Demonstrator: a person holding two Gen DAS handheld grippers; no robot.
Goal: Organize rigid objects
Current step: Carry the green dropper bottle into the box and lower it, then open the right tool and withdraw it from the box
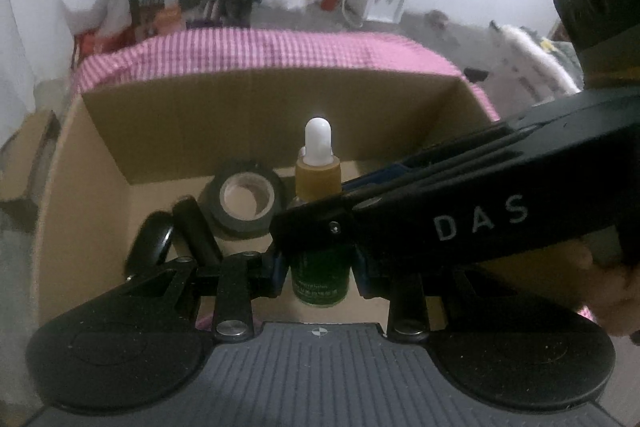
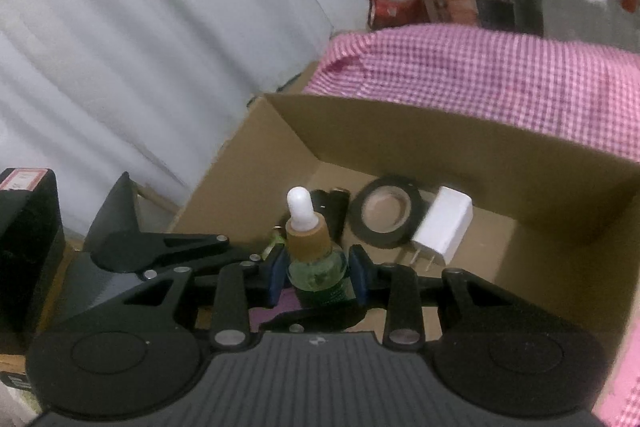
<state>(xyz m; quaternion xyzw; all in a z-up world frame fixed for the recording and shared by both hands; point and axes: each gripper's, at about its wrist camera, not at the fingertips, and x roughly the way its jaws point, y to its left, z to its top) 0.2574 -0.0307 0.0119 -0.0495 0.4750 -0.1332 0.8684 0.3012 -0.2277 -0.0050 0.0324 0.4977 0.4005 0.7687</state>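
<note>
Reading "DAS" on right tool [image 1: 320, 227]; bottle [image 1: 318, 187] label illegible

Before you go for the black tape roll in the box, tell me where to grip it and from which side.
Grip the tape roll by its ring wall, with one of the jaws inside the open core and the other outside. Come from above at its near edge: it lies roughly flat with the core facing up, and the white charger crowds its right side.
</note>
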